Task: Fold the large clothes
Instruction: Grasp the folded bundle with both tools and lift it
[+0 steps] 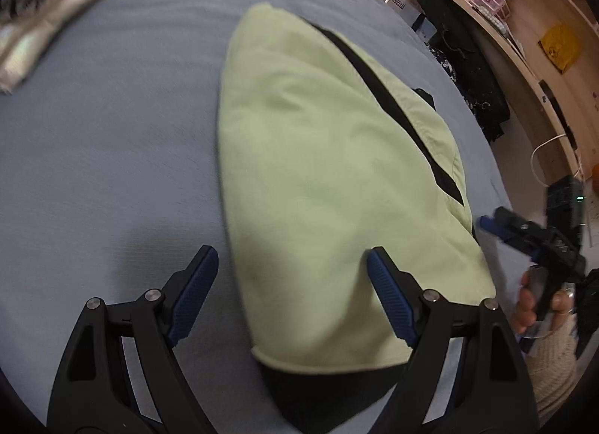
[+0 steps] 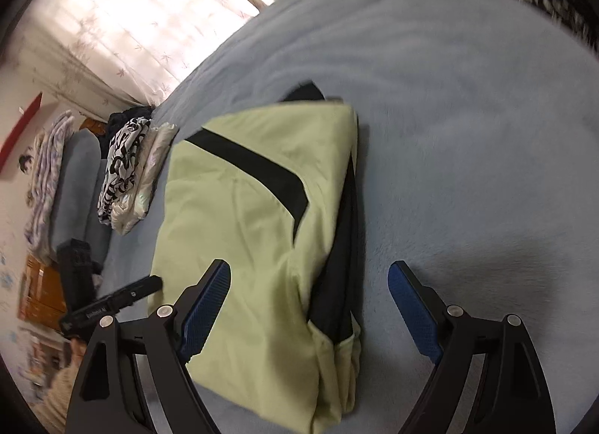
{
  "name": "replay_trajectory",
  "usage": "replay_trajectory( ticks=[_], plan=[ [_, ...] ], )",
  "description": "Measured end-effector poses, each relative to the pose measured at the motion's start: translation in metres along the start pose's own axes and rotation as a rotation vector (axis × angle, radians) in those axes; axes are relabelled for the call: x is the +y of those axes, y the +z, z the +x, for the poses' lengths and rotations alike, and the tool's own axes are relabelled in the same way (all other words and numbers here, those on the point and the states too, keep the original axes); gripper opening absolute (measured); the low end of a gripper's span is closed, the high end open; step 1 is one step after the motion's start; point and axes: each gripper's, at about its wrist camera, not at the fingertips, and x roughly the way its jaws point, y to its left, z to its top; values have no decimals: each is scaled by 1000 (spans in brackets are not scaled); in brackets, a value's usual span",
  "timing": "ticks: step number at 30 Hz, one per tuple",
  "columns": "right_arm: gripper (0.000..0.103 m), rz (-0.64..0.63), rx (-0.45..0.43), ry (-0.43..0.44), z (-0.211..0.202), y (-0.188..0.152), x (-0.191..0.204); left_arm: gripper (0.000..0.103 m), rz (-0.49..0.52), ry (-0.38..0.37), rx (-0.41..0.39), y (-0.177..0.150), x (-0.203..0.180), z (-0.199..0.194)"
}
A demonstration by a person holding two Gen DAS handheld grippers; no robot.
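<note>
Left wrist view: folded light-green garment [image 1: 322, 179] with black trim lies flat on the blue-grey bed cover [image 1: 112, 142], near the bed's right edge. Left gripper [image 1: 292, 265] hangs over the garment's near end, jaws wide apart, nothing between the pads; one blue pad sits above bare cover, the other above green cloth. At the right edge of this view the right gripper [image 1: 524, 231] shows, held by a hand [image 1: 535, 306] in a knitted sleeve [image 1: 554, 363]. Stack of folded patterned clothes [image 1: 48, 7] lies at the far left of the bed, well apart from the garment. Wooden shelves [image 1: 531, 44] stand beyond the bed. Right wrist view: same garment [image 2: 247, 246], black panel exposed along its right side. Right gripper [image 2: 310, 273] above it, jaws wide apart, empty. Left gripper [image 2: 112, 303] visible low left, beside the garment. Patterned stack [image 2: 127, 164] just beside the garment's far corner. Curtain [image 2: 131, 14] lit behind.
</note>
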Motion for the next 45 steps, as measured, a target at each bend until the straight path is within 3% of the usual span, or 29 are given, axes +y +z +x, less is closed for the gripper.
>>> replay_trajectory(
  ticks=[3,8,13,15,17,18,20,21,23,25,28,32,40,45],
  plan=[
    [87,26,51,63,25,3,-10,83,-26,-57,6,3,5,16],
    [87,-8,47,182,50,14,-3,95,-61,-134,4,10,12,34],
    [84,-118,16,182,65,17,14,101,3,-139,42,16,4,48],
    [74,-128,0,166,63,16,12,101,-17,-151,44,18,8,49],
    [40,-90,0,174,62,16,1,100,-18,-134,38,16,5,52],
    [34,-53,5,199,60,15,-6,96,-1,-96,33,16,1,51],
    [15,-49,-8,201,54,12,-4,75,43,-25,7,13,-13,46],
    [14,-79,-24,182,47,8,5,68,66,4,-12,13,-21,41],
    [12,-141,-60,151,30,-3,31,41,135,78,-61,11,-41,24],
    [12,-184,-87,130,15,-12,55,33,193,125,-102,7,-59,6],
    [11,-270,-120,82,-12,-34,93,30,275,201,-162,-9,-83,-26],
    [11,-309,-159,116,-50,-63,129,30,327,238,-228,-35,-91,-83],
    [11,-421,-248,222,-114,-124,220,30,343,293,-362,-104,-79,-260],
    [11,-462,-267,261,-126,-138,271,30,335,309,-421,-123,-57,-343]
  ],
)
